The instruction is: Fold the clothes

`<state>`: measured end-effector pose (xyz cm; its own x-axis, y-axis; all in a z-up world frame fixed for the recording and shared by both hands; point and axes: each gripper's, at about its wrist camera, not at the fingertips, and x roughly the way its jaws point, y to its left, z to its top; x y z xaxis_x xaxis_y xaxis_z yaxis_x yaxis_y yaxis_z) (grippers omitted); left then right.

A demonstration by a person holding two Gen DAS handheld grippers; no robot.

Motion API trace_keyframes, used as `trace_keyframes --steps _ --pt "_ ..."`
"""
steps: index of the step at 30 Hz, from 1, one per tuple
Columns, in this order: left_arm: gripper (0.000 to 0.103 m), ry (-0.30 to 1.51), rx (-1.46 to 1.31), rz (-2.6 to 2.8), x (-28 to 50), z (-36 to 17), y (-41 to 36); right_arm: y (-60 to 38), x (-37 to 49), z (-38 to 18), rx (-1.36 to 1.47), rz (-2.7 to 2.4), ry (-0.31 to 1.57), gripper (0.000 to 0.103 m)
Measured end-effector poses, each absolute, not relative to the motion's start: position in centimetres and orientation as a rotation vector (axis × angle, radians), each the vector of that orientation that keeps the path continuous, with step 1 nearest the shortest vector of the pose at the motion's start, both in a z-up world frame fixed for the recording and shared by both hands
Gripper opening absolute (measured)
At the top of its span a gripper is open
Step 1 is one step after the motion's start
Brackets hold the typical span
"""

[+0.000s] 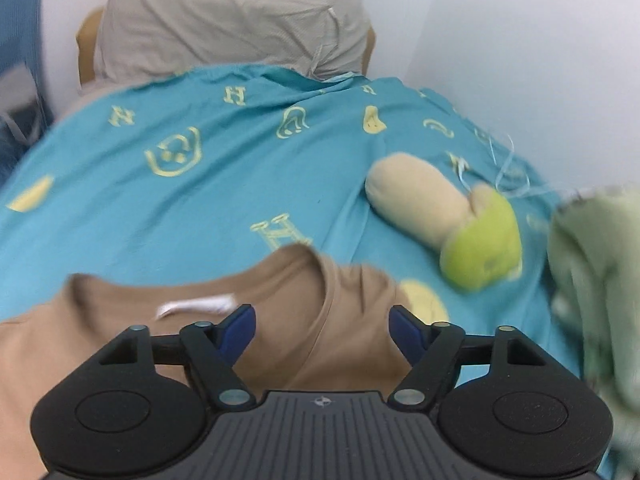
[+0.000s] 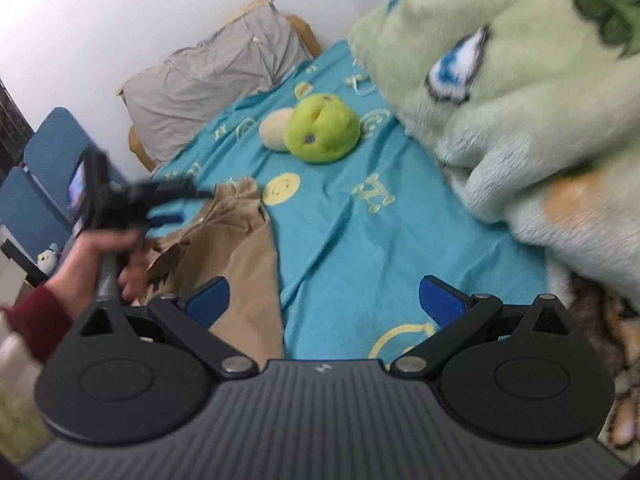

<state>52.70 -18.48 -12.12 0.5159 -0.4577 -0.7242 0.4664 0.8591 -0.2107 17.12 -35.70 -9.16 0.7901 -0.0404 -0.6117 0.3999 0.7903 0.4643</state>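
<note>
Step in hand: we judge that we are bringing both tools to the garment to take hold of it; whether this starts a fold or follows one, the scene does not settle.
Doing it well: we should pinch one layer of cloth at an edge or corner, both sides level, and keep the fabric flat on the bed.
Left gripper: fingers apart, holding nothing, poised over the neckline.
Right gripper: fingers wide apart, empty, above the shirt's right edge.
Garment: a tan, soft cotton T-shirt, rumpled and bunched, collar towards the pillow end, a white label showing inside the neck.
Where it lies: on the teal bedsheet printed with yellow letters and faces, near the bed's foot edge.
Nearby: a lime-green and beige plush toy mid-bed; a pale green fleece blanket heaped along the right edge.
Hand: our left hand grips its tool's handle.
</note>
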Motion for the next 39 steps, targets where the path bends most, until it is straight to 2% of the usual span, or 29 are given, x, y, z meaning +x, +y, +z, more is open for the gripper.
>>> trace_keyframes --steps 1,2,4,5,13,17,19,20,21,23,27,30,36,39 --pt "0.067 0.887 0.003 -0.543 53.6 -12.7 -19.1 -35.7 17.3 -9.5 0.625 -0.254 0.629 0.103" --pt "0.057 0.91 0.01 -0.533 54.1 -13.3 -19.7 -35.6 17.4 -9.7 0.629 -0.252 0.636 0.103" --pt "0.029 0.954 0.025 -0.513 55.1 -14.5 -21.0 -35.5 17.6 -10.1 0.637 -0.247 0.651 0.103" --pt "0.002 0.949 0.048 -0.498 55.3 -14.5 -21.5 -35.4 17.3 -10.1 0.649 -0.245 0.653 0.103" --pt "0.002 0.807 0.236 -0.347 57.7 -11.8 -26.2 -34.1 15.6 -10.2 0.682 -0.23 0.635 0.103" --pt "0.004 0.834 0.255 -0.275 58.6 -13.7 -26.7 -34.4 16.3 -10.6 0.655 -0.267 0.636 0.103" --pt "0.012 0.845 0.22 -0.286 58.1 -14.5 -26.1 -34.6 16.8 -11.0 0.63 -0.283 0.645 0.103" --pt "0.024 0.835 0.229 -0.29 57.2 -14.1 -25.9 -34.7 17.1 -11.2 0.617 -0.289 0.65 0.103" --pt "0.04 0.825 0.239 -0.294 56.2 -13.7 -25.6 -34.9 17.2 -11.3 0.614 -0.302 0.653 0.103" --pt "0.05 0.805 0.257 -0.303 54.3 -12.8 -25.0 -35.4 17.4 -11.2 0.61 -0.323 0.643 0.103" --pt "0.066 0.788 0.182 -0.326 47.5 -9.1 -21.6 -36.3 17.0 -10.0 0.615 -0.324 0.603 0.103" --pt "0.071 0.744 0.17 -0.339 40.7 -6.3 -19.0 -36.6 16.0 -9.0 0.599 -0.302 0.572 0.103" --pt "0.072 0.721 0.106 -0.405 26.1 -4.4 -15.5 -37.4 12.6 -6.0 0.567 -0.306 0.486 0.103" --pt "0.067 0.762 0.04 -0.49 19.0 -5.2 -15.2 -38.3 10.2 -4.4 0.553 -0.33 0.432 0.103"
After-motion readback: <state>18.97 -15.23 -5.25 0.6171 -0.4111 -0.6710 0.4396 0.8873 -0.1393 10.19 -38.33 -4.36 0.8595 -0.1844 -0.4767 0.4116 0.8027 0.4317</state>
